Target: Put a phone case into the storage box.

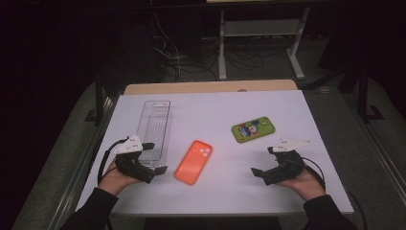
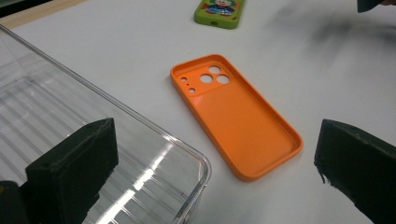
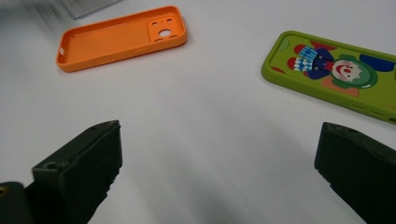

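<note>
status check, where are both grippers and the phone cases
Left gripper open, jaws empty, beside clear tray. Right gripper open, empty. Orange case lies inside-up between them; green case farther back. Nothing in the way.

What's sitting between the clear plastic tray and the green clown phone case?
The orange phone case, lying inside-up on the white table, sits between the clear tray and the green clown case, as the high view shows.
</note>
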A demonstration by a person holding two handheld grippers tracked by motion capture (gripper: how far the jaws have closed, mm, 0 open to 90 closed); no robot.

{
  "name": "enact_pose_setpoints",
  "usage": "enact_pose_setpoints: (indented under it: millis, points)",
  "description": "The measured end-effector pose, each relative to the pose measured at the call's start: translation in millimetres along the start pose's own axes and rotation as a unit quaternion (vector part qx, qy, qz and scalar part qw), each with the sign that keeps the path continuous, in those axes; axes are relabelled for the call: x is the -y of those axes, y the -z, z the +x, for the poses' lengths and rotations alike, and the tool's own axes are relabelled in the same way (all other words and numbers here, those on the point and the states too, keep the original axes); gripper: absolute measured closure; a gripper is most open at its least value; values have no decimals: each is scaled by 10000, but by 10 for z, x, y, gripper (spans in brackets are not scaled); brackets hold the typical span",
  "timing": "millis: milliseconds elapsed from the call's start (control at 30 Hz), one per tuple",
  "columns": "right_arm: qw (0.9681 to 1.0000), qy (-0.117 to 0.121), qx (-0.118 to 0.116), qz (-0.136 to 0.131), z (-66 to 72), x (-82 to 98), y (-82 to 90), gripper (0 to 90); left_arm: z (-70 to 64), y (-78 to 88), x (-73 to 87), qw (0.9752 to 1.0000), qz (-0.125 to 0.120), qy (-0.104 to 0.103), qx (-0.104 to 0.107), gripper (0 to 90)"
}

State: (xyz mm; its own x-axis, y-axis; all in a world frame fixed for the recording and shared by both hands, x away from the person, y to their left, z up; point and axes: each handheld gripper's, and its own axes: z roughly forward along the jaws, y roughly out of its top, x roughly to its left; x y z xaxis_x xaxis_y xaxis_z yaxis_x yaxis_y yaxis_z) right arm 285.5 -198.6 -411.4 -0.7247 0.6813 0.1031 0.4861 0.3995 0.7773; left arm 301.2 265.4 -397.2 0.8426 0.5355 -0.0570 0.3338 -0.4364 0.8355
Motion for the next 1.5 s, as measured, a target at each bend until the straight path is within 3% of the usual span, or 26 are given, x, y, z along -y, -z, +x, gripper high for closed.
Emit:
enact_pose_setpoints:
  millis: [167,533,800,1033,1200,1367,1400,1433,1500]
  points:
    - [10000,-32,8,-1,30,-65,-45,0,7,-7,-7,10000,-17,36,35,0]
    - [9993,99,-362,-46,167,-297,-274,0,-10,18,-12,9999,-43,101,-4,0]
    - [9981,133,-593,131,333,-513,-455,48,-19,38,-14,9999,-64,93,17,0]
    - [9950,330,-815,470,474,-690,-695,157,-29,36,-15,10000,-33,83,25,0]
    - [9935,300,-884,649,551,-762,-800,236,-39,27,-14,9999,-49,97,29,0]
    - [9904,357,-1009,870,660,-848,-945,420,-32,33,-15,9999,-32,100,24,0]
    - [9904,357,-1009,870,660,-848,-945,420,-32,33,-15,9999,-32,100,24,0]
    - [9892,400,-1057,936,708,-878,-1007,513,-28,35,-14,9999,-21,98,16,0]
    - [9873,424,-1141,1019,758,-902,-1063,583,-29,32,-13,9999,-33,111,13,0]
